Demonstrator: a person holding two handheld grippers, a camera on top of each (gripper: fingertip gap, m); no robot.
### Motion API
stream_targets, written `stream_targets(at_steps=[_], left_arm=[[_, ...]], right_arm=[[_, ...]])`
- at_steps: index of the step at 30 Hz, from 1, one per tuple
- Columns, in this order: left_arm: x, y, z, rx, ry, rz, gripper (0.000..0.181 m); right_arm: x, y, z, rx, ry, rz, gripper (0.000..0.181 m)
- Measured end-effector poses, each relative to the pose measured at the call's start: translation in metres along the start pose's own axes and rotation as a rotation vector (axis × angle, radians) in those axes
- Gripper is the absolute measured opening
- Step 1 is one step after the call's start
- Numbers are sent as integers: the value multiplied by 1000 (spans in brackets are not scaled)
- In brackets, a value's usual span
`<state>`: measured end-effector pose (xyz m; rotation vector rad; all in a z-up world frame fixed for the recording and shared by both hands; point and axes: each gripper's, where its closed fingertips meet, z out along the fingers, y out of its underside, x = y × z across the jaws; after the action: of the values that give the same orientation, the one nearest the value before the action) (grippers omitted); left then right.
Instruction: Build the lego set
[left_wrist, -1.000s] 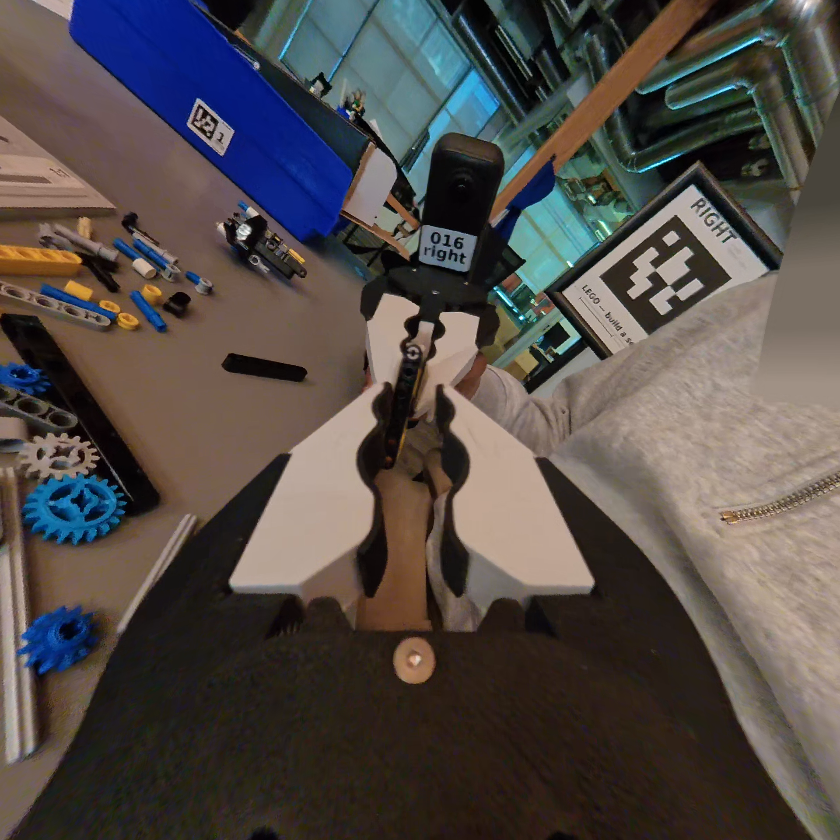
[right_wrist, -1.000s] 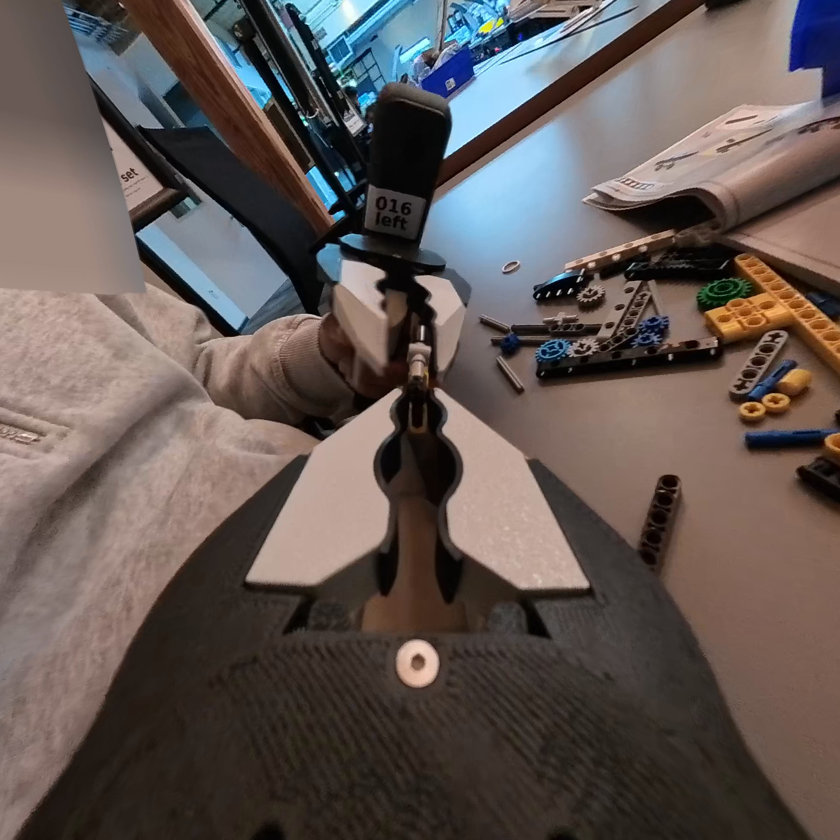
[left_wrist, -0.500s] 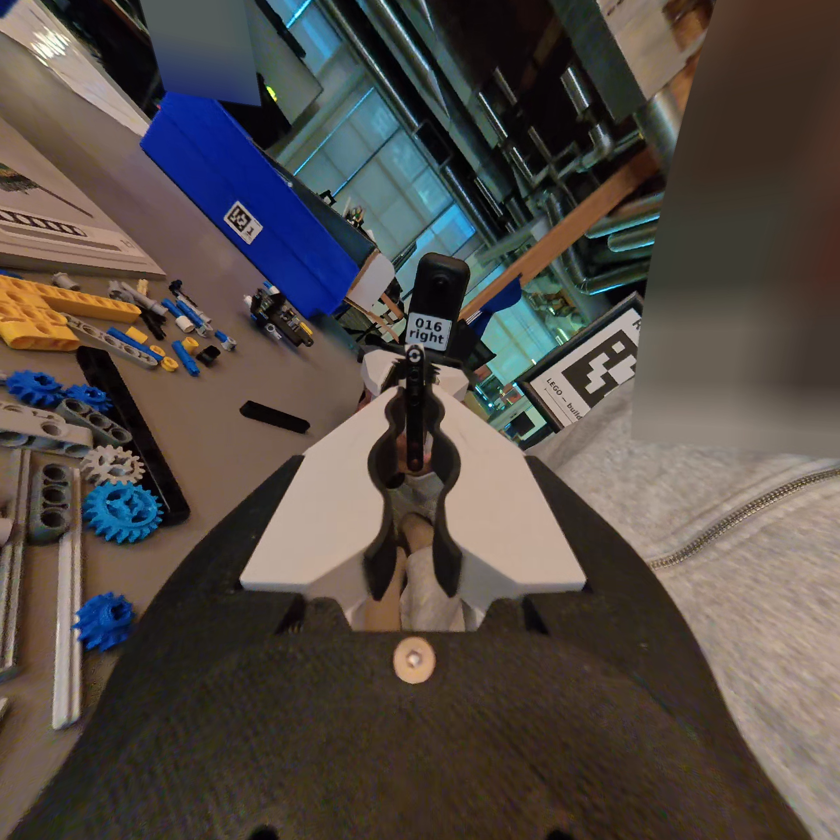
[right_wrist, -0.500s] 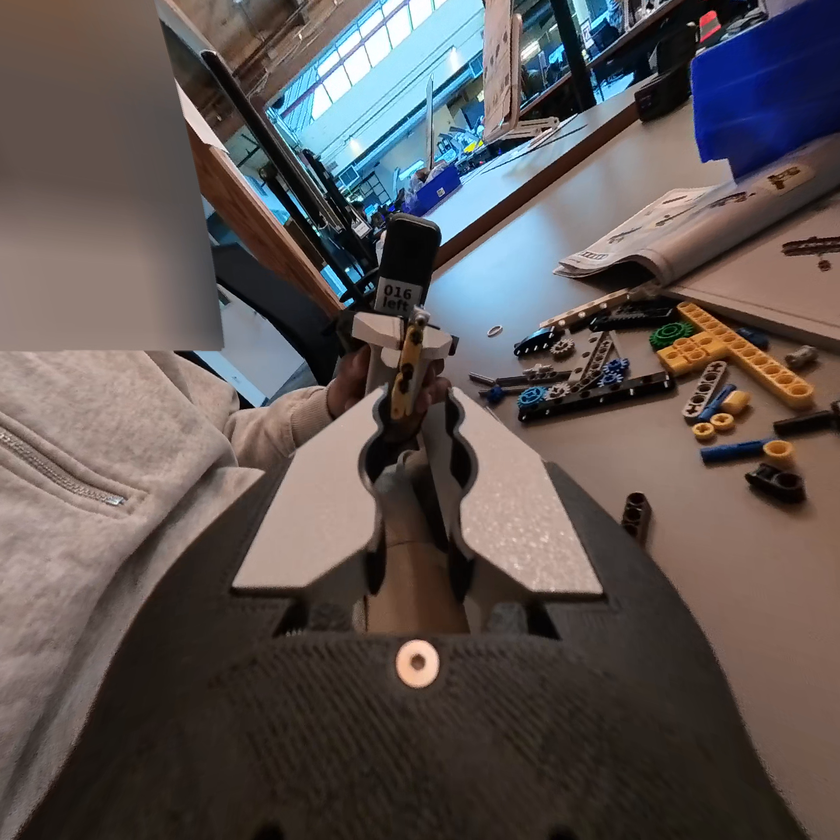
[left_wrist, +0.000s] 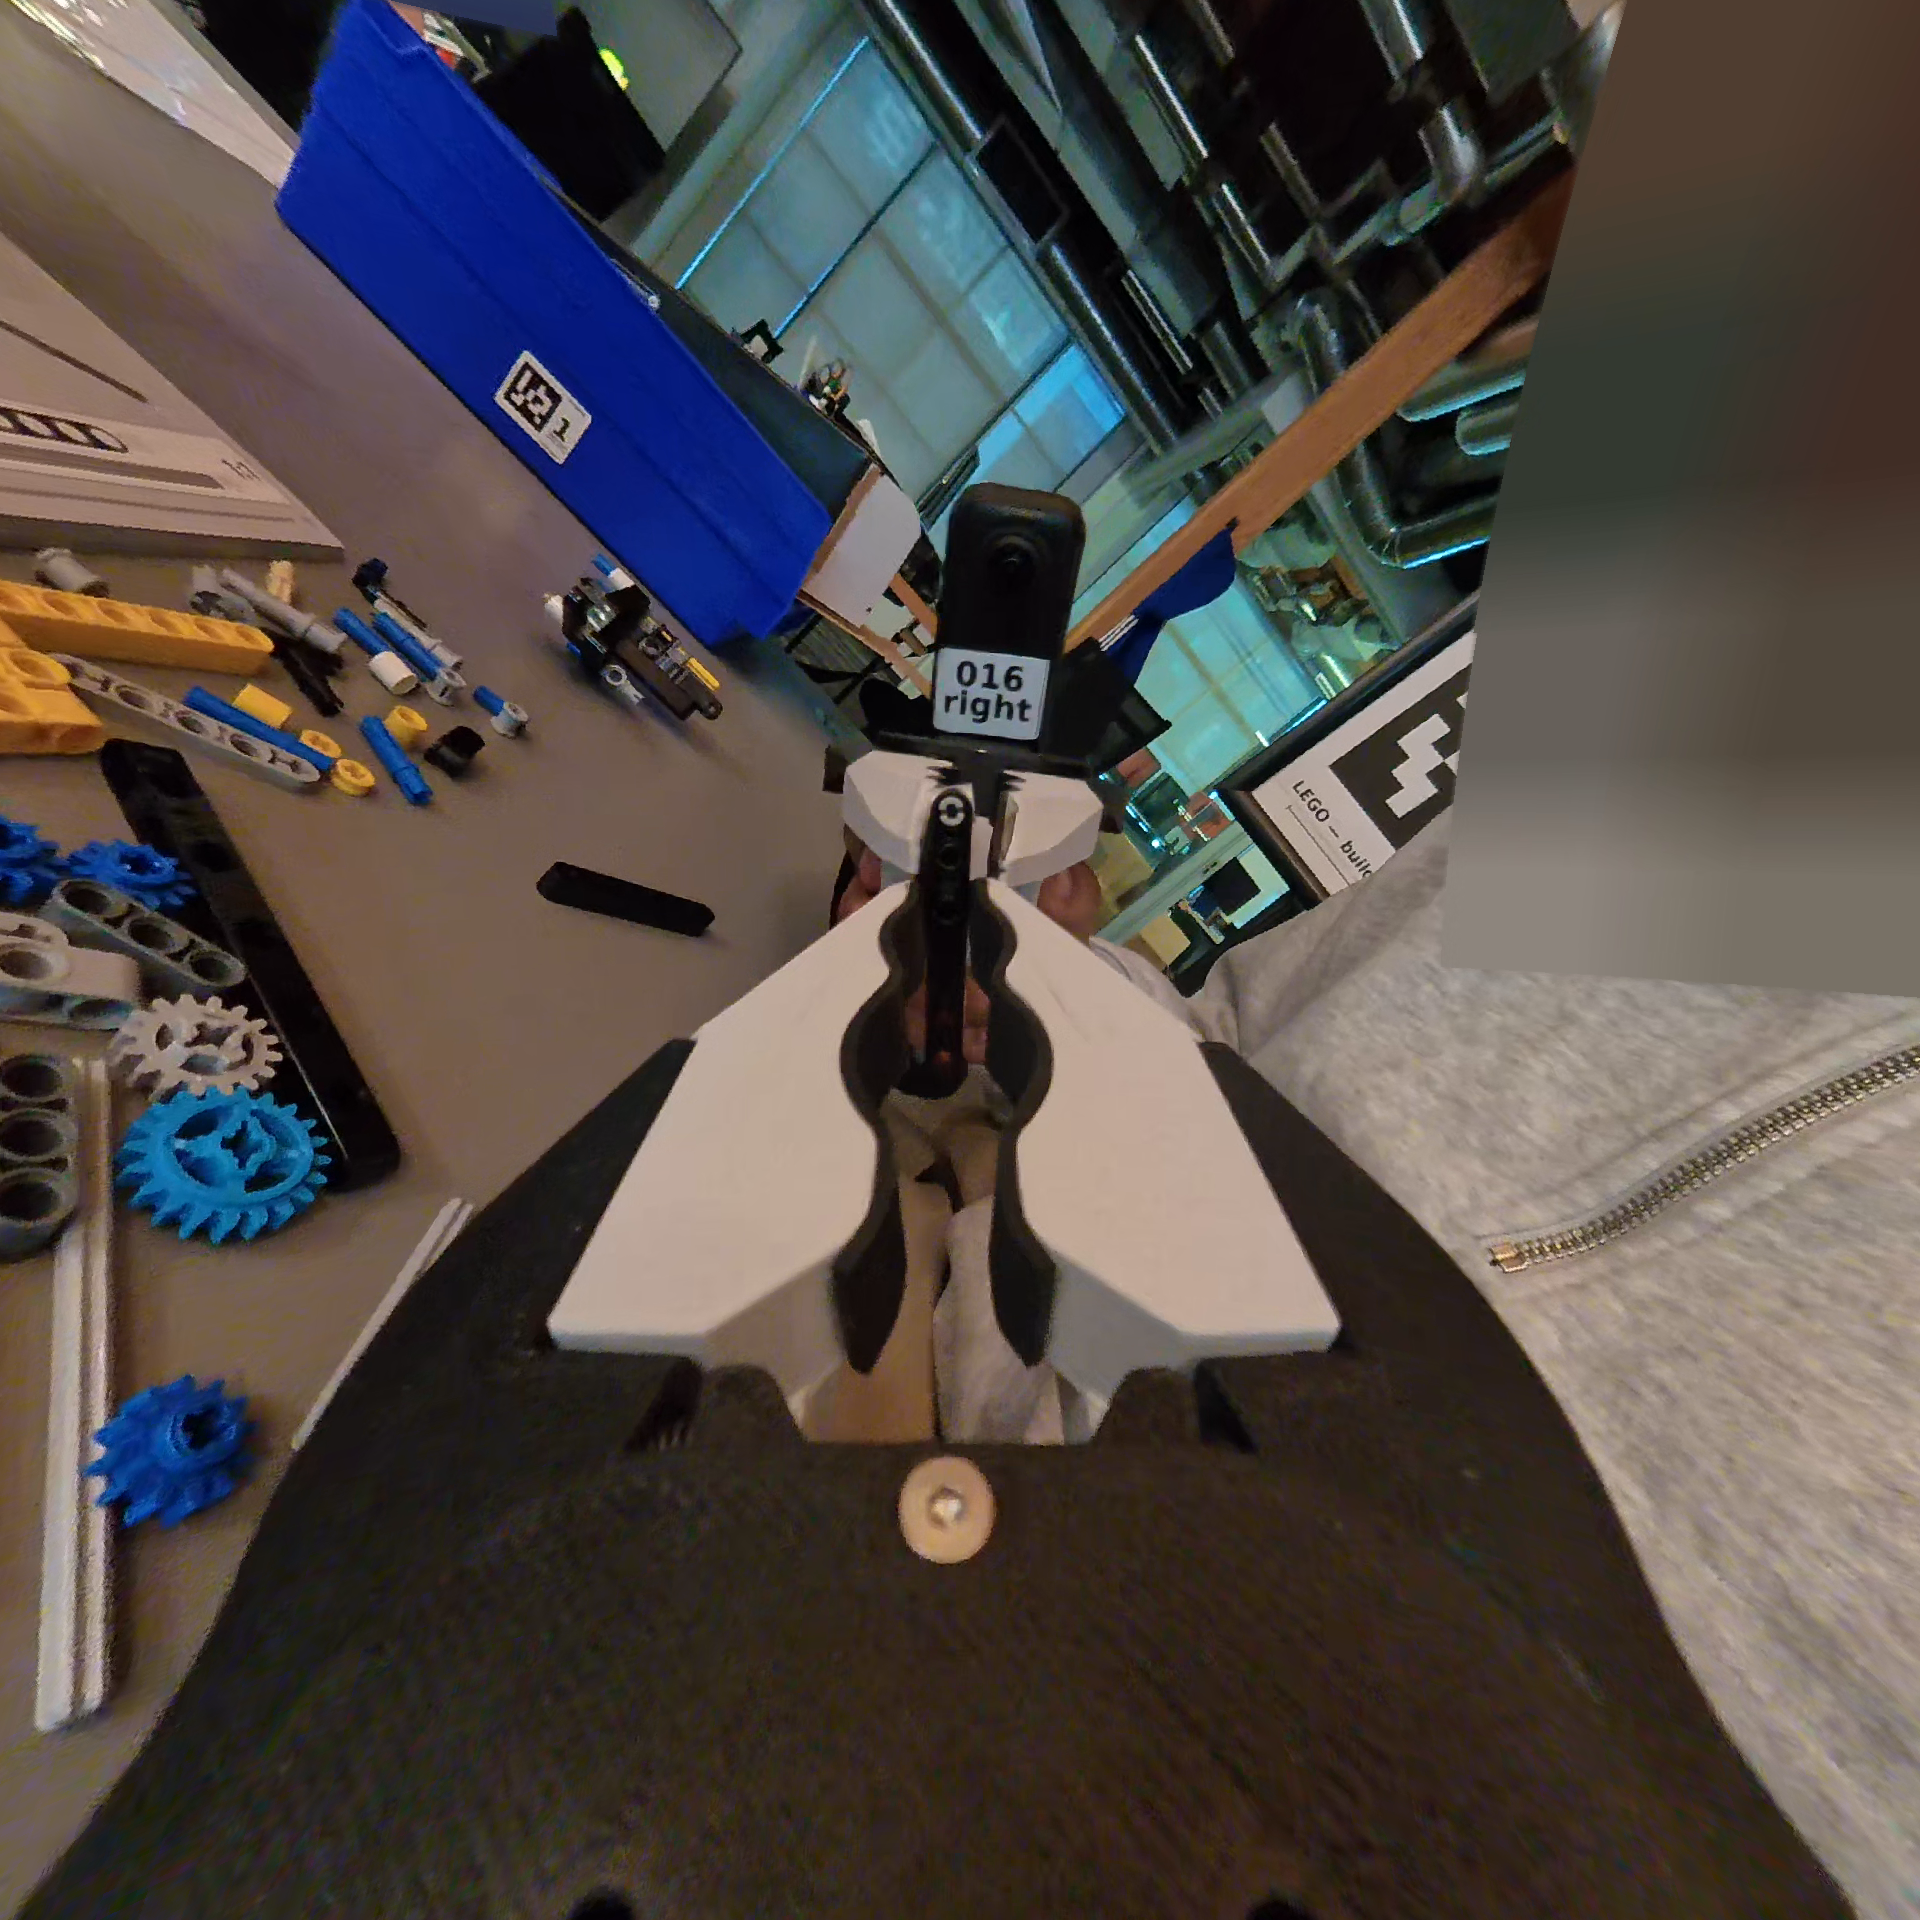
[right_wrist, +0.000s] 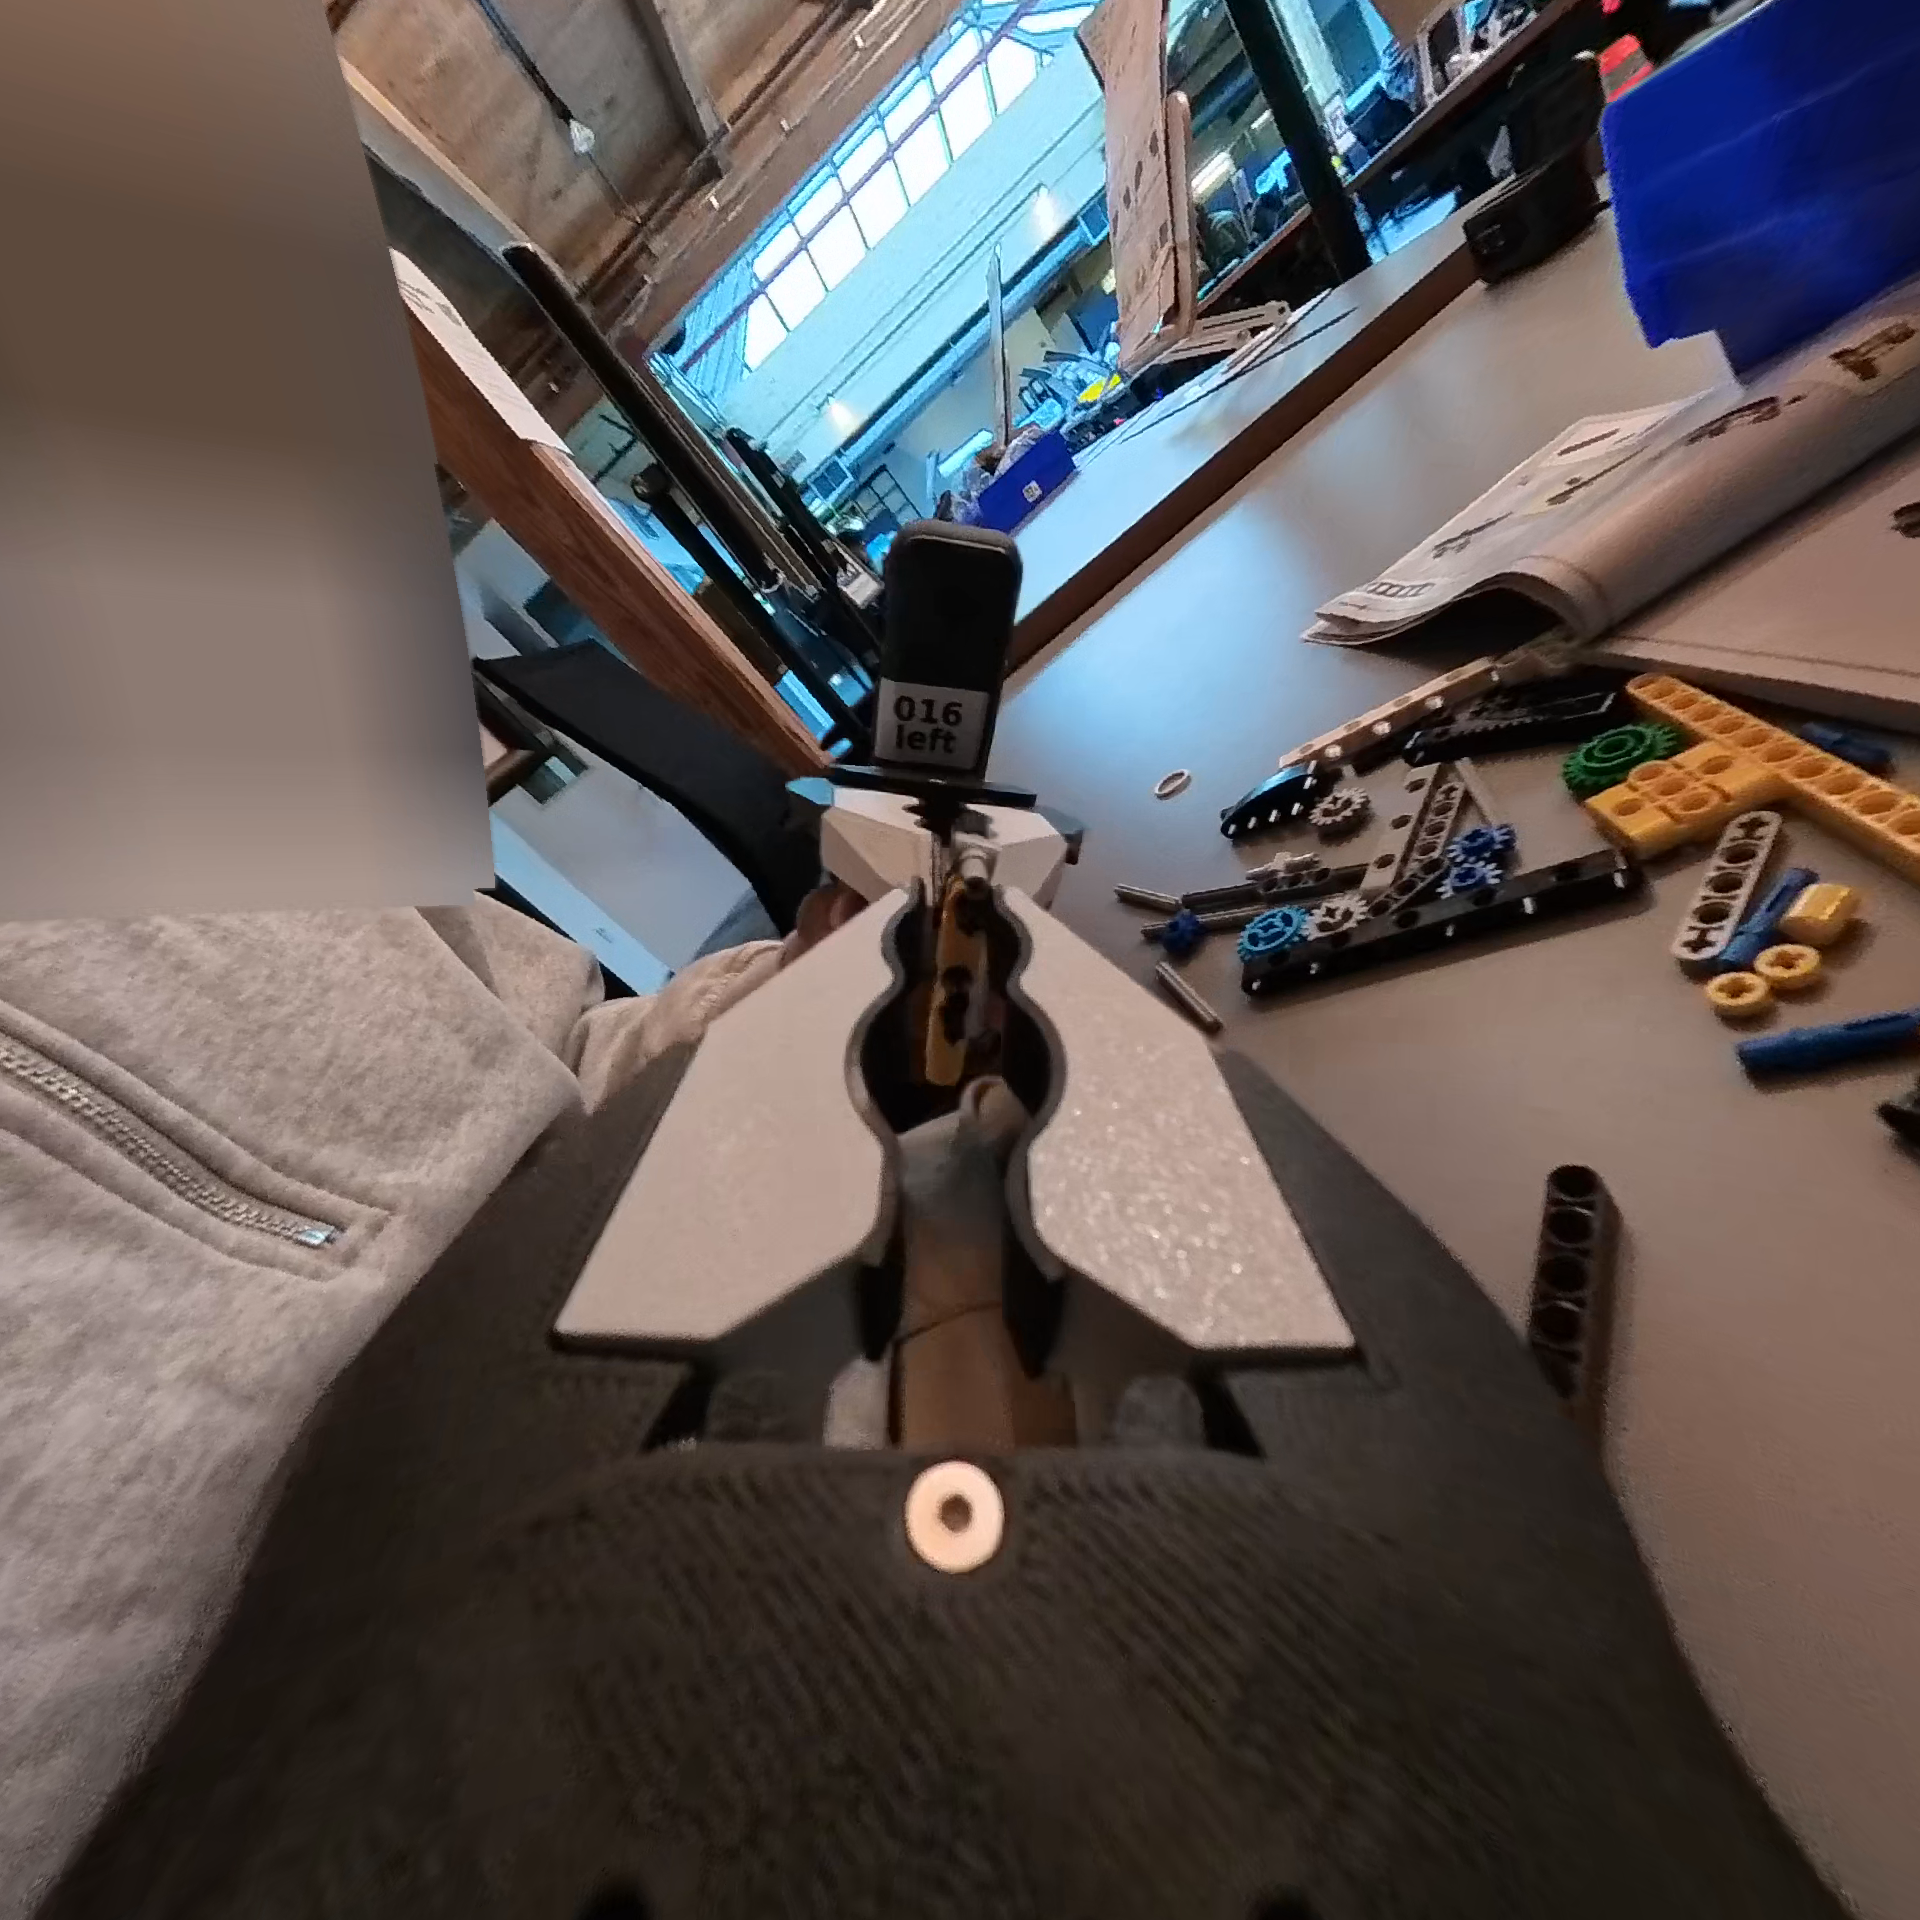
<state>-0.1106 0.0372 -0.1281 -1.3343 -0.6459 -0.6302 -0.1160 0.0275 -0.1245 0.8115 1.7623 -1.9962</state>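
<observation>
A small assembly, a black beam (left_wrist: 943, 935) backed by a yellow beam (right_wrist: 954, 987) with a grey pin at its far end, is held in the air between my two grippers, which face each other above the table edge. My left gripper (left_wrist: 951, 920) is shut on its near end. My right gripper (right_wrist: 951, 904) is shut on the other end. The right gripper also shows in the left wrist view (left_wrist: 971, 831), and the left gripper in the right wrist view (right_wrist: 940, 857). Where the pads touch the beams is partly hidden.
Loose parts lie on the grey table (left_wrist: 499, 997): blue gears (left_wrist: 220, 1162), a long black beam (left_wrist: 249, 956), yellow beams (right_wrist: 1756, 769), a short black beam (right_wrist: 1571, 1273). An instruction booklet (right_wrist: 1621, 540) and a blue bin (left_wrist: 540, 332) stand behind. A grey-sleeved person sits close. My two grippers' fingertips are within a few centimetres of each other.
The grippers drew apart half a second ago and have come closer again. Both views have tilted, and the assembly has stayed between the fingers.
</observation>
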Motion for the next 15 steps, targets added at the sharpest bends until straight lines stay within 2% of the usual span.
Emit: stream_targets(at_steps=[9,12,15], left_arm=[[3,0,0,6,31,-23,6],[3,0,0,3,38,-42,17],[4,2,0,-7,50,-45,19]], right_arm=[[-2,-2,-2,19,-38,64,4],[-3,-6,-5,38,-67,108,4],[-1,-6,-8,39,-77,143,4]])
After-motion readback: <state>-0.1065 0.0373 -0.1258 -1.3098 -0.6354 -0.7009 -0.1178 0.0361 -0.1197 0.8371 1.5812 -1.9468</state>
